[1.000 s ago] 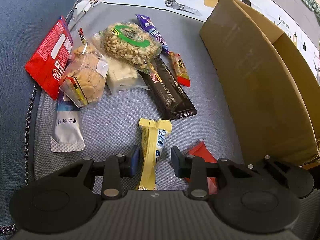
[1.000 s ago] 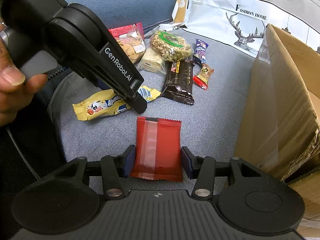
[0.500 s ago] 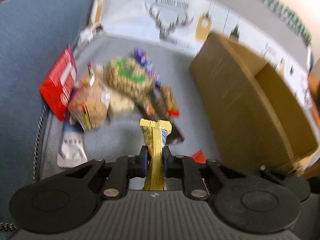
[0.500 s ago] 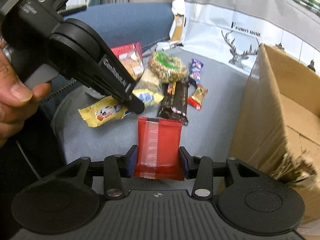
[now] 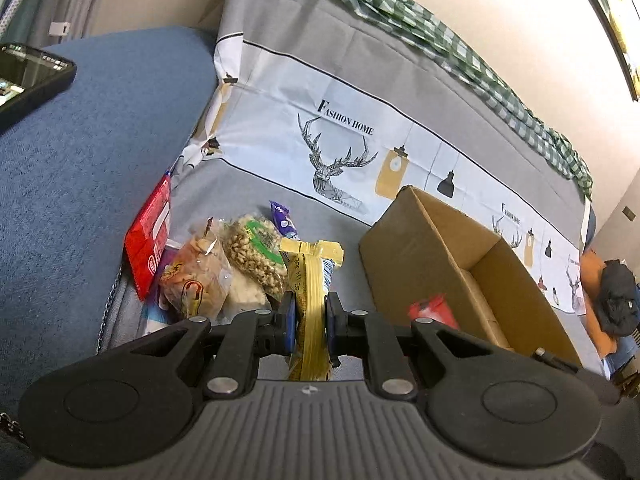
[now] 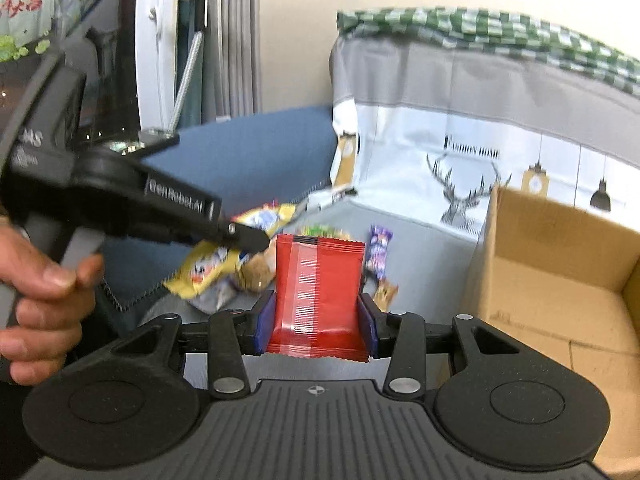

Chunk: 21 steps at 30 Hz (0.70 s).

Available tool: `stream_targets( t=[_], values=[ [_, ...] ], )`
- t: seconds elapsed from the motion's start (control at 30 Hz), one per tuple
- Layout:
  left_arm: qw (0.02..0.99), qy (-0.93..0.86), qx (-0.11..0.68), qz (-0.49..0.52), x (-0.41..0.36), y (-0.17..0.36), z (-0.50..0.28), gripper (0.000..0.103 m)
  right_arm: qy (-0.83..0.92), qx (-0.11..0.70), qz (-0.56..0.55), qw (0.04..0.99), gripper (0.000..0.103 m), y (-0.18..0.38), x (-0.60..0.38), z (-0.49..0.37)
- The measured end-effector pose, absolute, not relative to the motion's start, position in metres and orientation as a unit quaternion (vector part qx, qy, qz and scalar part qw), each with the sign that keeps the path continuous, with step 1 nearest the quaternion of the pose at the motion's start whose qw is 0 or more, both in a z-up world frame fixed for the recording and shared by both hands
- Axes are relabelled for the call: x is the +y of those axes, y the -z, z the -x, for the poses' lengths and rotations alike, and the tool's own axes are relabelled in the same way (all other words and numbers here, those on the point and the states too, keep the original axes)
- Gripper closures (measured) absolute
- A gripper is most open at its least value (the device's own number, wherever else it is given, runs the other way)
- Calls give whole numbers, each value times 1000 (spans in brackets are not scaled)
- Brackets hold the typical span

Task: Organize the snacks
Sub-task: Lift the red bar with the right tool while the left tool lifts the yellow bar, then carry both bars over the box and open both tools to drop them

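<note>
Jaws of the left gripper are clenched on a yellow snack packet, which is lifted clear of the grey cushion. A red packet is grasped upright by the right gripper. The open cardboard box is seen at three o'clock of the snack pile.

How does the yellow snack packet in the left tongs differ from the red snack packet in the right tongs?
The yellow snack packet is long and narrow, gripped edge-on, so the left tongs are nearly closed. The red snack packet is broad and flat, faces the camera, and keeps the right tongs wider apart. The yellow one bears printed artwork; the red one shows a plain back seam. Both are sealed, held clear of the grey cushion.
</note>
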<state>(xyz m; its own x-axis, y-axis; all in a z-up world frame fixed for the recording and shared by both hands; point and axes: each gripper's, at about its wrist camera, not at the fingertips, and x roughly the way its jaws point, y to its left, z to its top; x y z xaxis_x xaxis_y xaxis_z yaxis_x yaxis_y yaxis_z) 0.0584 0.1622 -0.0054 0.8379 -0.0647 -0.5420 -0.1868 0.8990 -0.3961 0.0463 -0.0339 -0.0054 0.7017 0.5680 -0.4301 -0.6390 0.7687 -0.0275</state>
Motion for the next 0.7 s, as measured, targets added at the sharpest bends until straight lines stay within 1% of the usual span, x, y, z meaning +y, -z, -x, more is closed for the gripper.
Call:
stream_targets(
  t=[0.2, 0.47, 0.57, 0.7],
  values=[
    [937, -41, 277, 209, 159, 4, -56, 87, -330, 170, 76, 925, 58, -8, -47, -49],
    [925, -61, 277, 254, 160, -4, -45, 87, -318, 152, 18, 936, 58, -21, -76, -62],
    [922, -60, 286, 252, 150, -11, -48, 87, -304, 147, -4, 941, 58, -26, -89, -70],
    [925, -47, 289, 242, 129, -24, -63, 87, -268, 120, 1, 956, 58, -32, -102, -74]
  ],
)
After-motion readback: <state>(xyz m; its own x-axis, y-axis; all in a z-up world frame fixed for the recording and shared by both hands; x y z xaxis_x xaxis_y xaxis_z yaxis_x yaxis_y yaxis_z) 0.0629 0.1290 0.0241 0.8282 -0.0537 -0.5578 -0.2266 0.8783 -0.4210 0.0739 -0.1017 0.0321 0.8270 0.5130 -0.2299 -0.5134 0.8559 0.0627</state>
